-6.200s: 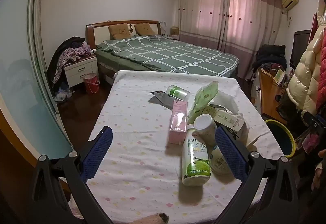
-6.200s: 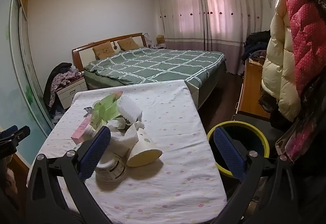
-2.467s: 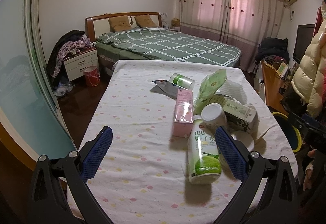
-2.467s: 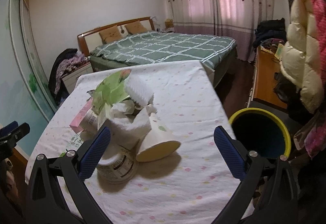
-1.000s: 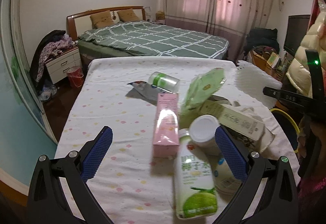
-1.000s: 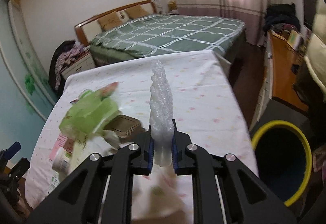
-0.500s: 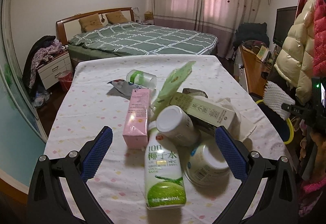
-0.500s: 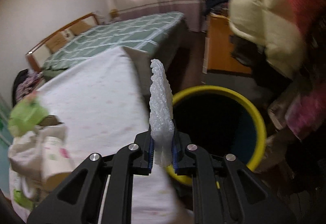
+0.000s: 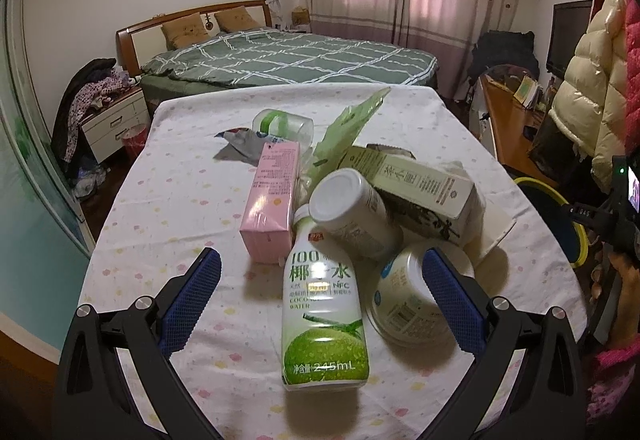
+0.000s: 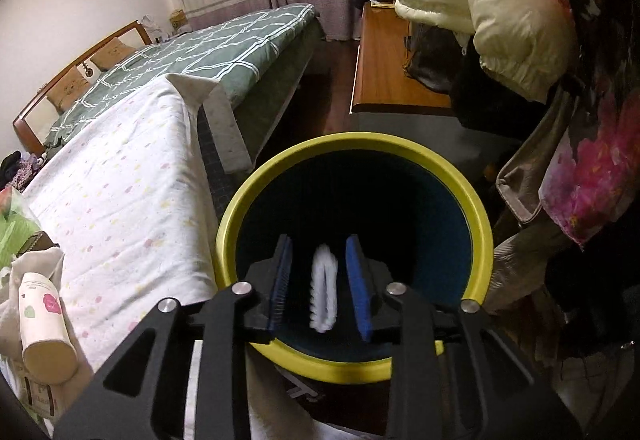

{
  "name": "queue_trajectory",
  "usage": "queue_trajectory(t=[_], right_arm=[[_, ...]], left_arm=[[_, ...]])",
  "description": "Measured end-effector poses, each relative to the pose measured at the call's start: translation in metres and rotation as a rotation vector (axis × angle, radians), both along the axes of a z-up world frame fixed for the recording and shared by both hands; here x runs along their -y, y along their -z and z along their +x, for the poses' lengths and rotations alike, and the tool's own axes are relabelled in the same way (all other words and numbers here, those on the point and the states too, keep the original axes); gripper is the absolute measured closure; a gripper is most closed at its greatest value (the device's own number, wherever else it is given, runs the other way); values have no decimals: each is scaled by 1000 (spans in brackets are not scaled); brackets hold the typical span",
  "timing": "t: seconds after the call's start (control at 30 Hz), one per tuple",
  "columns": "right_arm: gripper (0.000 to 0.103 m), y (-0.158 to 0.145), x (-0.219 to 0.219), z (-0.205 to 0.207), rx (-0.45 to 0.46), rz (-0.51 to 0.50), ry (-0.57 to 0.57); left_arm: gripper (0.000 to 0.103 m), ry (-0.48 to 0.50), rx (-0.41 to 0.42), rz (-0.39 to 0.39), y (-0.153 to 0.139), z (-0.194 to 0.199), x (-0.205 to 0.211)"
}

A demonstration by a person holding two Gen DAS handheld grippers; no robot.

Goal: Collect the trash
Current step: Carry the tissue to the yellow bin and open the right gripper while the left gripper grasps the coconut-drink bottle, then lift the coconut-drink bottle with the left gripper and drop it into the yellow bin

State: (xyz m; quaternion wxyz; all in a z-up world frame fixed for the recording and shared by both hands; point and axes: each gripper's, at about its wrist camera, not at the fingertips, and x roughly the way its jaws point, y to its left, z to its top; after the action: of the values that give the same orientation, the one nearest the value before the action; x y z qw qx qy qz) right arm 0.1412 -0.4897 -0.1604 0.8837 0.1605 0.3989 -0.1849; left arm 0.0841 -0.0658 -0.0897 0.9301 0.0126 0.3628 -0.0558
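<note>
My right gripper [image 10: 322,282] hangs over the yellow-rimmed bin [image 10: 352,144], jaws partly open. A white foam net [image 10: 325,288] sits blurred between the pads, touching neither. My left gripper [image 9: 318,296] is open above the table, around a pile of trash: a coconut water bottle [image 9: 322,316], a white jar [image 9: 350,214], a pink carton [image 9: 272,200], a beige carton [image 9: 416,184], a white tub [image 9: 408,304] and a green bag [image 9: 348,124].
The table with the dotted cloth [image 9: 180,200] lies left of the bin [image 9: 560,216]. A bed [image 9: 288,60] is behind it. Hanging coats [image 10: 520,0] and a wooden desk [image 10: 384,56] crowd the bin's right and far side.
My right gripper opened over the bin and let go of the foam net, which is dropping. My left gripper moved closer to the trash pile.
</note>
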Motion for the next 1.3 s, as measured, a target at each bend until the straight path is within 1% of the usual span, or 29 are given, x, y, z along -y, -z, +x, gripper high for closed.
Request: queue_trajectory(t=[0.17,0.27,0.53,0.63,0.7,0.8,0.83,0.9,1.0,1.1,1.2,1.3], right_arm=[[72,1,-4,0,-3,11,-14],[69,-1,-5,-1,4,13,-18],[69,-6,-16,0,13,9,-39],[68,-7,-20,1,10,7,-47],[68,-8,-21,1,11,5,-49],[68,-9,-21,1,13,5,-49],[68,-8,-21,1,13,6,-49],[68,-8,-21,0,13,8,-50],[68,-7,-21,0,12,9,-51],[68,-6,-20,-2,14,14,-52],[68,-7,-20,-2,17,16,-53],[68,-8,-21,-4,24,19,-56]], left_arm=[[4,10,-25,25,14,-2,4],[4,9,-54,43,26,-5,2],[5,-12,-96,39,47,-9,-13],[12,1,-99,38,51,-7,-12],[22,12,-118,44,56,-5,-11],[33,29,-142,37,61,-3,-9],[35,33,-146,32,62,-3,-9],[43,40,-150,30,63,-2,-10],[51,48,-138,36,61,-5,-12],[51,54,-110,45,55,-11,-13],[52,61,-43,79,39,-23,-13],[52,54,40,107,14,-32,-15]])
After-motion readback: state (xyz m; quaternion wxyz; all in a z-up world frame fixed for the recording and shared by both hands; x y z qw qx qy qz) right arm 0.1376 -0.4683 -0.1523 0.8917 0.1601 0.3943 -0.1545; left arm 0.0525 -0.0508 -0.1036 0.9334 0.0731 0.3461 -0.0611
